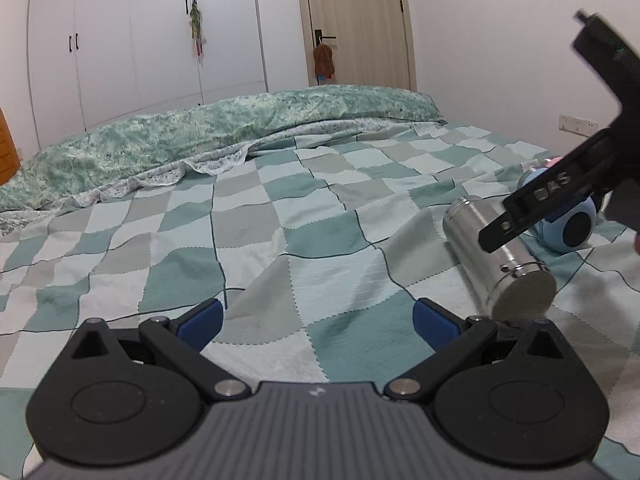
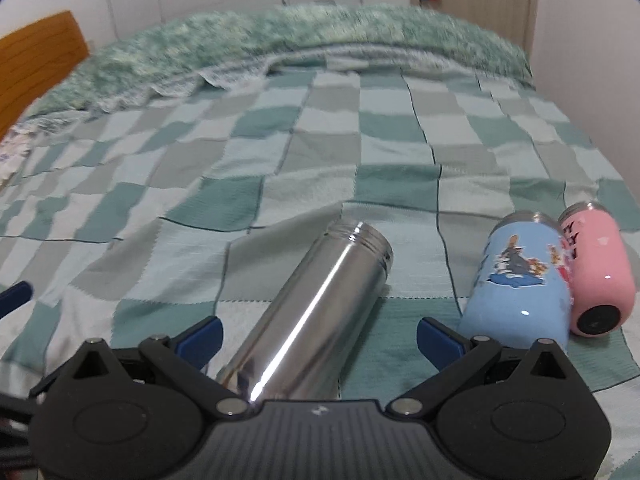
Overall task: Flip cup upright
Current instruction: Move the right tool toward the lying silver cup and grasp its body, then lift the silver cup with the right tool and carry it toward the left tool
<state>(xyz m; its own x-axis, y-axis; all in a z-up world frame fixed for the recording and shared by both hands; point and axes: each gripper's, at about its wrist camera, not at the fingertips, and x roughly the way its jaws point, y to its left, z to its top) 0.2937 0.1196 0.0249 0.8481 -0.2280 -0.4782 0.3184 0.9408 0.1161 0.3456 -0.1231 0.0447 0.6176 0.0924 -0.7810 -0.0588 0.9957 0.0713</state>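
Observation:
A steel cup [image 2: 316,304] lies on its side on the checked bedspread, its threaded mouth pointing away from me. My right gripper [image 2: 319,334] is open, with its blue pads either side of the cup's lower body; whether they touch it I cannot tell. In the left wrist view the same steel cup [image 1: 496,256] lies at the right, base toward the camera, with the right gripper's black body above it. My left gripper [image 1: 316,322] is open and empty over the bedspread, left of the cup.
A light blue cartoon cup [image 2: 520,284] and a pink cup [image 2: 600,276] lie side by side right of the steel cup. A rolled green duvet [image 1: 224,136] runs along the bed's far side. A wooden headboard [image 2: 36,64] is at the left.

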